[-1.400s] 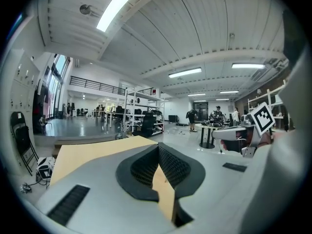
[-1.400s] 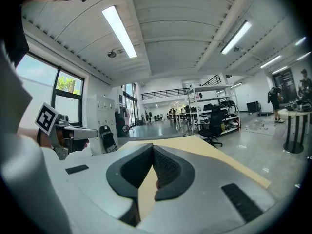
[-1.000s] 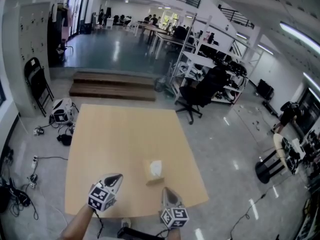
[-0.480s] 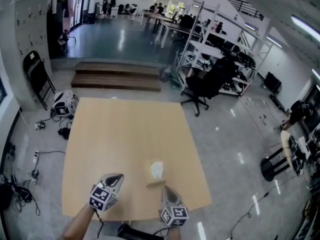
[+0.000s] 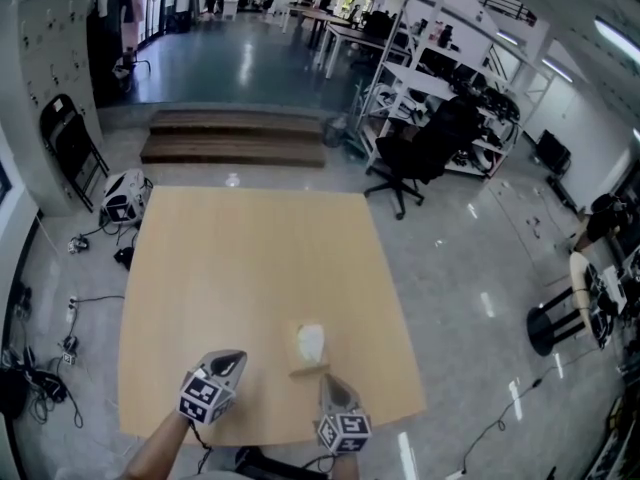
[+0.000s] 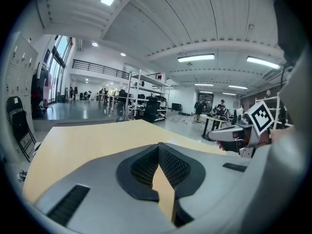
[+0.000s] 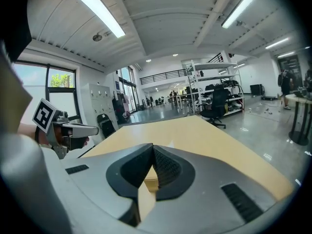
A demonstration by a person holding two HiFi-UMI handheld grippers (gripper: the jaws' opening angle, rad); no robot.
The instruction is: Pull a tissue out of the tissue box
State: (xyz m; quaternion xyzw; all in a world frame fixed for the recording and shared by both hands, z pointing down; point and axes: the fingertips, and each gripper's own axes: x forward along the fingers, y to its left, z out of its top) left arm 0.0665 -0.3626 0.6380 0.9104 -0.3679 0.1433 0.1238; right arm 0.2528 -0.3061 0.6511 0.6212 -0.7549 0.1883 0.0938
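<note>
Since a second ago the head view has tipped further down. The steps beyond have slid up the picture, and the pale square wooden table now shows whole. Both grippers sit where they were, low in the picture over its near edge.

The small tan cardboard tissue box stands close to the table's near edge, toward the near right corner. It is apart from both grippers and just ahead of the right one. A white tissue pokes up from its top, probably left that way as a ready tab to pinch.

The left gripper has its pads pressed tip to tip with nothing between them. Only bare tabletop shows through the gap behind the pads. The right gripper is likewise closed and empty, aimed along the table toward the box.

Both tools look closed only because this is the approach, with no grasp begun. One will need to spread its jaws before it can take the tissue. The other is placed well enough to steady the light box, which may otherwise lift with the pull.
</note>
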